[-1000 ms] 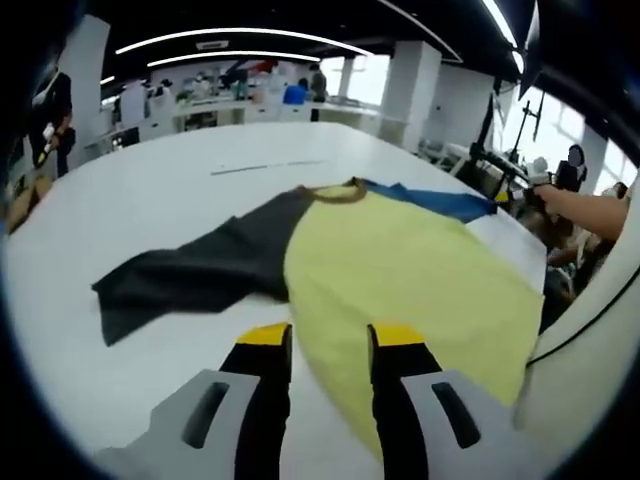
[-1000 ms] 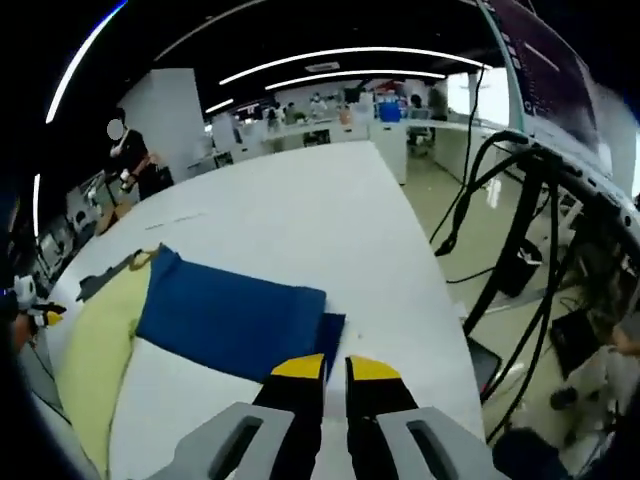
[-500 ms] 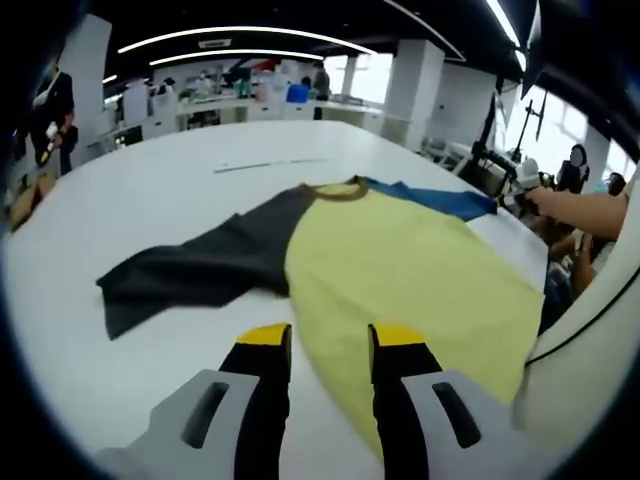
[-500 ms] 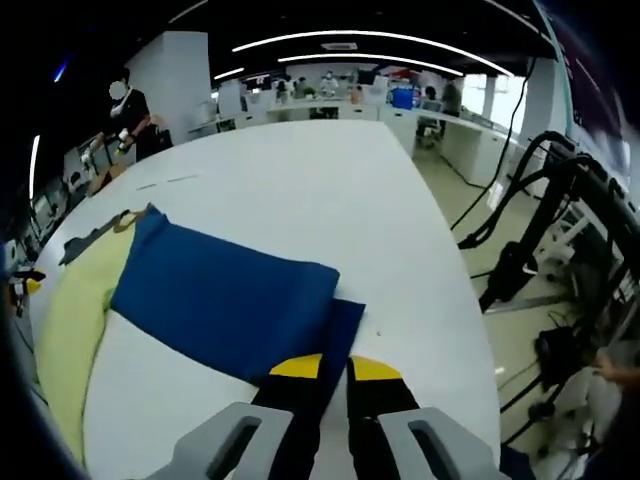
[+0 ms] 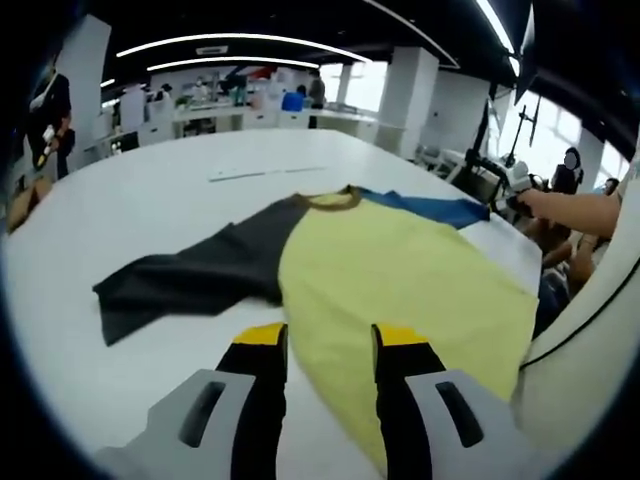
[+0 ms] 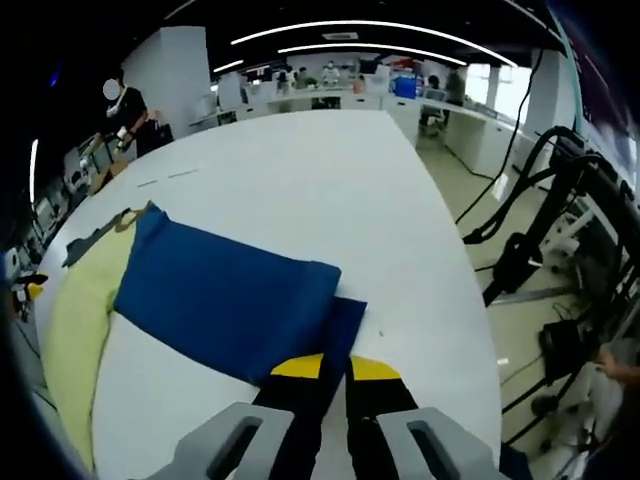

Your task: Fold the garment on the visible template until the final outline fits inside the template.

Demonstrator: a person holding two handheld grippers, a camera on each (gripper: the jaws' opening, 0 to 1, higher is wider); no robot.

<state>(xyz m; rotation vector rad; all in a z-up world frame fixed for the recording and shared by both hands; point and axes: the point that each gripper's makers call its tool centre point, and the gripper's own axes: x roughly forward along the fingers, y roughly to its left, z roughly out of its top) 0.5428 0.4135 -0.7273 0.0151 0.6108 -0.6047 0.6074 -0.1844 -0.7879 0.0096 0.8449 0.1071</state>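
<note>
While the garment (image 5: pixel 400 290) lies spread on the white desk (image 5: pixel 150 190), its blue sleeve (image 6: pixel 225 300) is pinched by the right tongs (image 6: pixel 322 368); the left tongs (image 5: pixel 322 338) are held released above the yellow hem.

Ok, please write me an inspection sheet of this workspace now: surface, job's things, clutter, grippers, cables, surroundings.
Surface: white table, with a thin line marked on its far part.
Job's things: shirt lies flat; yellow body, dark sleeve spread out, blue sleeve spread out.
Clutter: nothing seen on the table.
Grippers: left gripper open, its fingers above the yellow hem; right gripper shut on the blue sleeve's end.
Cables: black cables hang beside the table.
Surroundings: open office, desks behind, a person standing at the far left.
</note>
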